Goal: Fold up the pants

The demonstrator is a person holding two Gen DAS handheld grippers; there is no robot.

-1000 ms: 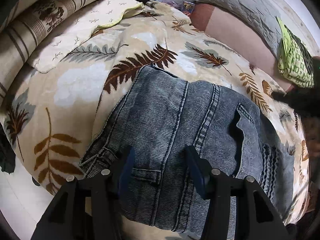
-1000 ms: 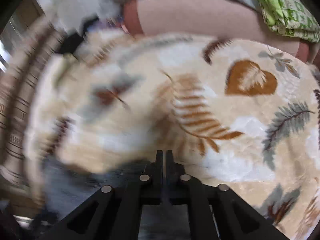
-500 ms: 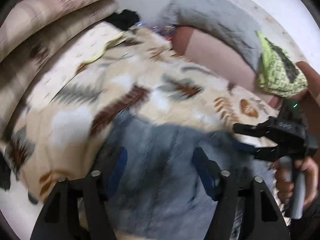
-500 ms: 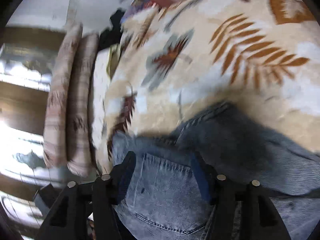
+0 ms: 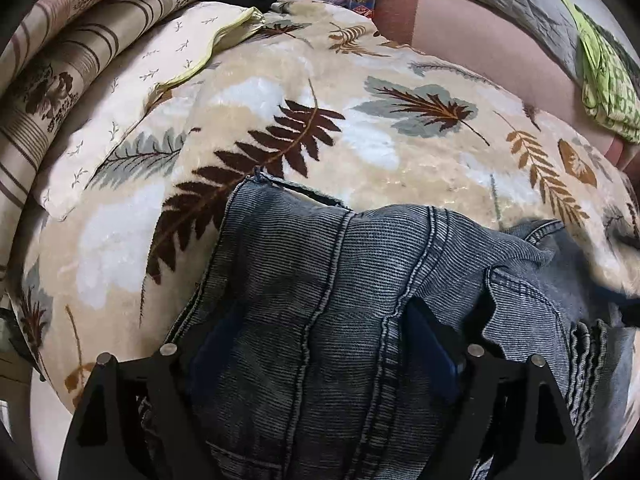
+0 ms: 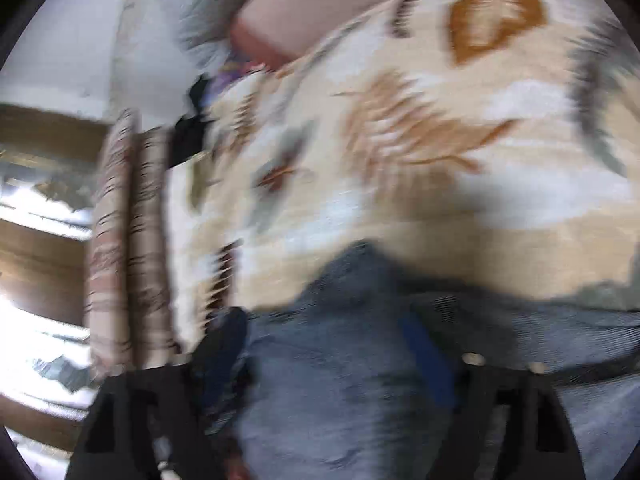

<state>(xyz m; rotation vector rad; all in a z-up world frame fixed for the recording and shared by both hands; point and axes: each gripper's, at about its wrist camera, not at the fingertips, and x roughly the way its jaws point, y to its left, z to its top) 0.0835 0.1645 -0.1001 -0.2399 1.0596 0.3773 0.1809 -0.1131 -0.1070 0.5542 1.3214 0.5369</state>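
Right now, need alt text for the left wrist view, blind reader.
The open left gripper straddles a rumpled pile of grey-blue denim pants lying on a cream blanket with a leaf print. A pale pillow and striped bedding sit at far left, a green patterned cloth at far right.

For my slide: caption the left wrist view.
Open left gripper straddles bunched denim pants on a leaf-print blanket.

Your left wrist view sits low and close over the jeans [image 5: 320,300], facing across the leaf-print blanket [image 5: 380,152] toward the far pillows [image 5: 460,28]. Your right wrist view, blurred and rolled sideways, hangs just as near over the same jeans [image 6: 360,360] and blanket [image 6: 440,160]; both share the striped bedding [image 5: 80,40] at left.
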